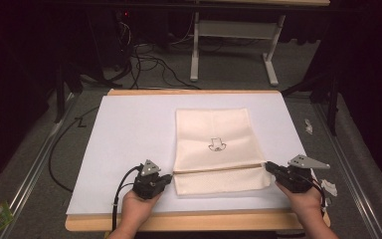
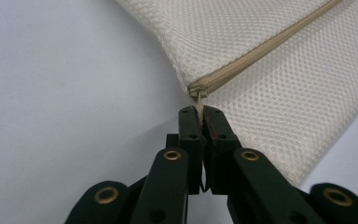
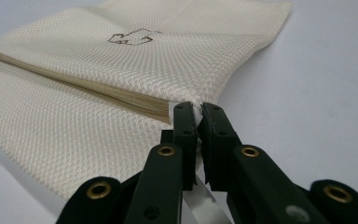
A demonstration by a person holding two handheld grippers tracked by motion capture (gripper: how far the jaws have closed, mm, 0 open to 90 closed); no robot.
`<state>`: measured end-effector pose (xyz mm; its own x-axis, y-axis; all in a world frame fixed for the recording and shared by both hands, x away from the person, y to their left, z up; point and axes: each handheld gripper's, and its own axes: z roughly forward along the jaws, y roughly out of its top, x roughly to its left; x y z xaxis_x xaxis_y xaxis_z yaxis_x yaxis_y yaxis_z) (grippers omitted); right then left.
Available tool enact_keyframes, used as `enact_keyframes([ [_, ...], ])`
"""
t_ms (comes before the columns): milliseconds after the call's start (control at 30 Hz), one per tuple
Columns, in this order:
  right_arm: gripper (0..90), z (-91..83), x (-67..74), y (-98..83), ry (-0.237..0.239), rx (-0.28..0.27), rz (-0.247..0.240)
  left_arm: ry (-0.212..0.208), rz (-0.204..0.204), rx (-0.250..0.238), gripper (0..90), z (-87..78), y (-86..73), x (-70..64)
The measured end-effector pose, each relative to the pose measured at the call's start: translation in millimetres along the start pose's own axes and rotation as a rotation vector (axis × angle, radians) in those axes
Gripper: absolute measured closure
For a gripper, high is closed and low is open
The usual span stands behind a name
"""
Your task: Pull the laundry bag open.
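Observation:
A cream mesh zipper bag (image 1: 214,149) with a small dark emblem (image 1: 217,144) lies flat on the white sheet (image 1: 129,134). Its tan zipper (image 1: 219,169) runs across the bag near the front. At the zipper's left end my left gripper (image 1: 170,177) is shut on the zipper pull (image 2: 198,99), which shows pinched between the jaw tips (image 2: 200,116). My right gripper (image 1: 267,166) is shut on the bag's right edge (image 3: 196,108) at the zipper's other end. In the right gripper view the zipper (image 3: 98,91) gapes slightly along the bag (image 3: 121,60).
The white sheet covers a wooden table (image 1: 194,221) whose front edge lies just below the hands. Crumpled white scraps (image 1: 328,188) lie right of the right hand. Cables (image 1: 149,62) and a white frame (image 1: 234,45) stand on the floor behind the table.

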<state>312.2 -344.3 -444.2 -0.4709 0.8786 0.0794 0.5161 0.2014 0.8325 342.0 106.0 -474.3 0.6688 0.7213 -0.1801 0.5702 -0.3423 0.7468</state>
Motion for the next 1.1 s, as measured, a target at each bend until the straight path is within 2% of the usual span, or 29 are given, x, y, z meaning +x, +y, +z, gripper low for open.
enact_keyframes([
  [133,85.9,3.4,0.6,-3.7,0.009,0.021,-0.018,0.005,0.014,0.006,87.2,1.6,-2.6,-1.4],
  [300,83.7,4.1,0.6,-6.4,0.017,0.028,-0.010,-0.003,0.011,-0.001,86.4,1.3,-3.1,-0.5],
  [333,82.1,3.8,0.3,-6.7,0.019,0.029,-0.010,-0.009,0.007,-0.006,86.4,0.6,-3.4,-0.3],
  [400,74.6,2.3,0.9,-7.5,0.021,0.023,0.004,-0.012,0.004,-0.028,80.9,-2.5,-3.6,0.5],
  [500,63.9,-0.1,2.7,-6.3,0.023,0.001,-0.024,-0.008,0.004,-0.051,73.0,-6.8,-2.7,2.5],
  [533,59.7,-0.8,3.0,-5.4,0.027,-0.012,-0.034,0.011,0.006,-0.089,67.9,-11.7,-1.6,6.0],
  [600,52.2,-1.8,2.2,-3.9,0.022,-0.034,-0.037,0.030,0.007,-0.129,59.6,-16.6,-1.2,11.2],
  [633,47.7,-2.4,1.5,-3.6,0.009,-0.039,-0.028,0.059,0.017,-0.146,54.8,-19.3,-1.4,13.5],
  [667,42.8,-2.7,-0.5,-3.2,0.001,-0.052,-0.029,0.059,0.017,-0.146,50.8,-19.3,-1.4,13.5],
  [700,42.8,-2.7,-0.5,-3.2,0.001,-0.052,-0.029,0.094,0.030,-0.162,50.8,-21.6,-1.8,15.7],
  [733,31.7,-3.6,-4.9,-2.4,-0.031,-0.053,-0.017,0.136,0.044,-0.179,43.6,-27.3,-0.8,20.9],
  [767,31.7,-3.6,-4.9,-2.4,-0.031,-0.053,-0.017,0.136,0.044,-0.179,40.6,-27.3,-0.8,20.9],
  [800,28.8,-4.4,-7.9,-2.0,-0.056,-0.048,-0.022,0.152,0.039,-0.198,40.6,-31.8,0.1,24.5],
  [833,22.6,-8.6,-16.6,-2.3,-0.108,-0.060,-0.026,0.173,0.034,-0.225,34.0,-39.5,1.3,31.0],
  [867,21.0,-10.9,-20.2,-2.5,-0.123,-0.066,-0.018,0.194,0.034,-0.239,31.8,-44.1,2.1,35.4],
  [900,18.6,-14.3,-25.6,-2.8,-0.140,-0.075,-0.006,0.194,0.034,-0.239,28.6,-44.1,2.1,35.4],
  [933,18.6,-14.3,-25.6,-2.8,-0.140,-0.075,-0.006,0.220,0.040,-0.247,28.6,-49.2,2.3,40.7],
  [967,15.9,-24.6,-39.1,-4.4,-0.181,-0.104,0.021,0.297,0.075,-0.237,22.3,-60.4,0.5,53.3],
  [1000,15.1,-28.3,-44.2,-5.2,-0.195,-0.118,0.029,0.343,0.090,-0.227,20.4,-66.2,-2.2,60.7],
  [1033,15.1,-28.3,-44.2,-5.2,-0.195,-0.118,0.029,0.343,0.090,-0.227,17.7,-66.2,-2.2,60.7],
  [1067,14.9,-33.8,-50.2,-6.6,-0.212,-0.133,0.048,0.378,0.066,-0.219,17.7,-72.9,-6.0,71.3],
  [1100,14.3,-39.9,-57.5,-9.0,-0.233,-0.152,0.063,0.385,0.026,-0.224,14.1,-78.6,-9.3,79.6],
])
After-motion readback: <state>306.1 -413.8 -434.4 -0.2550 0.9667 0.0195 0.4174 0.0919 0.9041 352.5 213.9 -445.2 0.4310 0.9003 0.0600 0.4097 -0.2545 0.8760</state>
